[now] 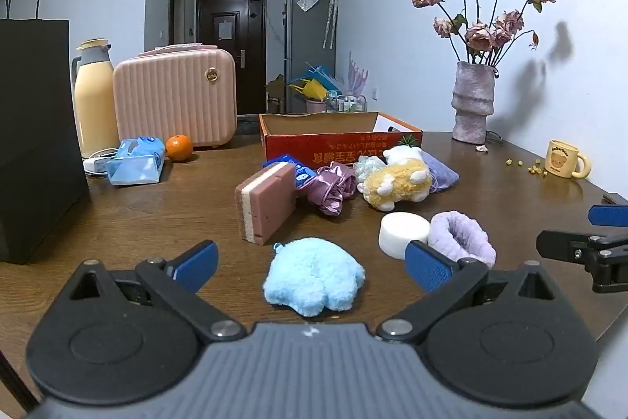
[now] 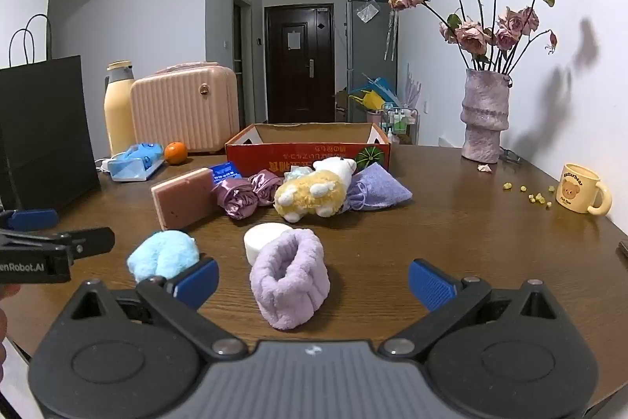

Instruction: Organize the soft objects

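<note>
Black bag (image 1: 35, 136) cut off at 9 o'clock; dark object (image 2: 623, 247) clipped at 3 o'clock; blue packet (image 1: 300, 171) half hidden behind sponge (image 1: 267, 201).

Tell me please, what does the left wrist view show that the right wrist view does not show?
Only the left wrist view: the white charger beside the tissue pack, and the blue plush between the open left gripper fingers.

Only the right wrist view: the watermelon print on the box, and the purple fluffy band between the open right gripper fingers.

Both: the red box, yellow plush toy, sponge, vase and mug.
</note>
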Tool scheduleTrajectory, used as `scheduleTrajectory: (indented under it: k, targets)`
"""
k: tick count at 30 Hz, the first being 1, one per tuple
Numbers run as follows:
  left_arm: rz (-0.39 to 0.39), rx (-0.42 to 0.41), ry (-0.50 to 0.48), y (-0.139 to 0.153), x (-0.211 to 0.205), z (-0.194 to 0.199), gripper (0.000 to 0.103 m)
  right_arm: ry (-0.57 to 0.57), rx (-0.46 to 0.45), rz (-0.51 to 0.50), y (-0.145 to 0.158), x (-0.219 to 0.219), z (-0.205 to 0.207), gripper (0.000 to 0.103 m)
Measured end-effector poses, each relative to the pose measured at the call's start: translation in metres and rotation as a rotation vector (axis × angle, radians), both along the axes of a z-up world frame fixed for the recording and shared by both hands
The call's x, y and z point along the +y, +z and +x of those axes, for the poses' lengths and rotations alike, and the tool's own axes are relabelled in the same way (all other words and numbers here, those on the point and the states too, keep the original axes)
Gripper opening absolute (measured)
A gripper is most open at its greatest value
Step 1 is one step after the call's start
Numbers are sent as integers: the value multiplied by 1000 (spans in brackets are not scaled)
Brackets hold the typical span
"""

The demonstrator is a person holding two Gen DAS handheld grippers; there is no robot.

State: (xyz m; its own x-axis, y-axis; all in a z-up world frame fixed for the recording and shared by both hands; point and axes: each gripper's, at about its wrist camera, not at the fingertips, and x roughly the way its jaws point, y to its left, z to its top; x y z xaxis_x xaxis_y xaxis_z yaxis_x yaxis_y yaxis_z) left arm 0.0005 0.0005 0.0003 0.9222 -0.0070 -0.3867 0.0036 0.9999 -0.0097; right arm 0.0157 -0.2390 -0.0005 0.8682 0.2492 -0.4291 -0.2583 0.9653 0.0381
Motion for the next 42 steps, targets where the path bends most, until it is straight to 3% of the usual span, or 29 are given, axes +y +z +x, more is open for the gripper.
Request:
scheduleTrajectory:
  k: [42]
  targets:
    - [7,24,2,-8,4,12,103,4,19,-18,0,8,6,103]
